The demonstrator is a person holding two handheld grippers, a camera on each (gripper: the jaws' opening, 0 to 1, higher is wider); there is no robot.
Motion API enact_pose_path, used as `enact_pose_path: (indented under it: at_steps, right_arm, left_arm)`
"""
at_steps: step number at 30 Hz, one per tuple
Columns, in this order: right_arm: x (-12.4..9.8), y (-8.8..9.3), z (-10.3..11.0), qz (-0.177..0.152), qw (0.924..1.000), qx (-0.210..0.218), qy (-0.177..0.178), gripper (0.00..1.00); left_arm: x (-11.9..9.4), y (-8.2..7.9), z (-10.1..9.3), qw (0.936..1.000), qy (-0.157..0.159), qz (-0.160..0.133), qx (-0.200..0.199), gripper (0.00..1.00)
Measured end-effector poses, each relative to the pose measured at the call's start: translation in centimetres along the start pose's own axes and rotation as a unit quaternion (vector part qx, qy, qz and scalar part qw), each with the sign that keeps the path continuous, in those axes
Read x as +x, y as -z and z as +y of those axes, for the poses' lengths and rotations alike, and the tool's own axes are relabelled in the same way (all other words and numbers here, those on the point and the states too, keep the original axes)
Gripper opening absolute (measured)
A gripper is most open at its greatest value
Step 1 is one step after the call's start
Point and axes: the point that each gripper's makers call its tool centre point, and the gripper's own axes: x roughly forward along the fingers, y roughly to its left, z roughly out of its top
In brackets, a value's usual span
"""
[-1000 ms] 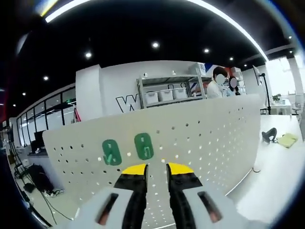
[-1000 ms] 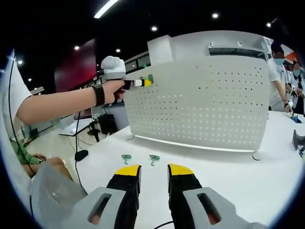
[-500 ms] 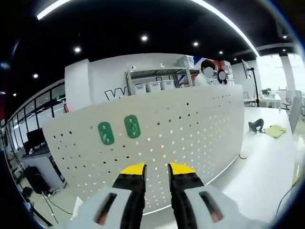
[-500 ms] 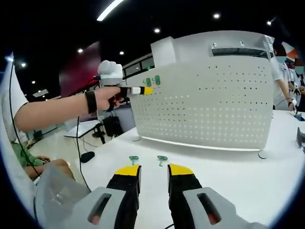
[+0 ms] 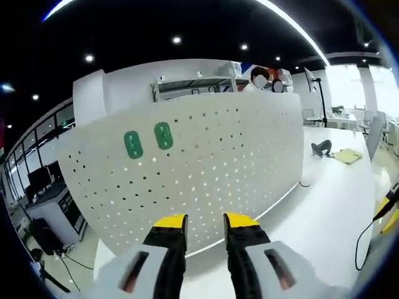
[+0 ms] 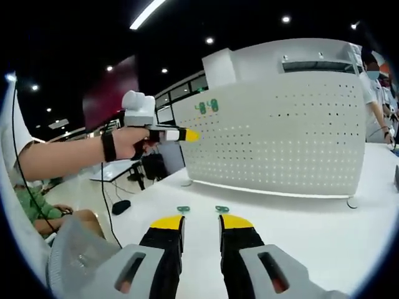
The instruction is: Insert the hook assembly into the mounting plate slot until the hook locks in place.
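White table point(image 5: 324, 218), black cable point(image 5: 368, 233)
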Motion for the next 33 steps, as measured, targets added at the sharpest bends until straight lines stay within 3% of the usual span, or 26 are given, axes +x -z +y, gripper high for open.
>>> enact_pose_path:
  at_steps: [19, 33]
  right_arm:
    - [1.1, 0.6, 1.6, 0.006, 0.9999, 0.002, -0.008, 0.22]
    - [1.6, 1.1, 2.1, 0.014, 0.9999, 0.003, -0.003, 0.22]
  left_arm:
    - [-1.6, 6.8, -0.8, 0.9948, 0.068, 0.073, 0.017, 0.27]
    - [-2.2, 12.3, -1.0, 0.9818, 0.111, 0.149, 0.038, 0.28]
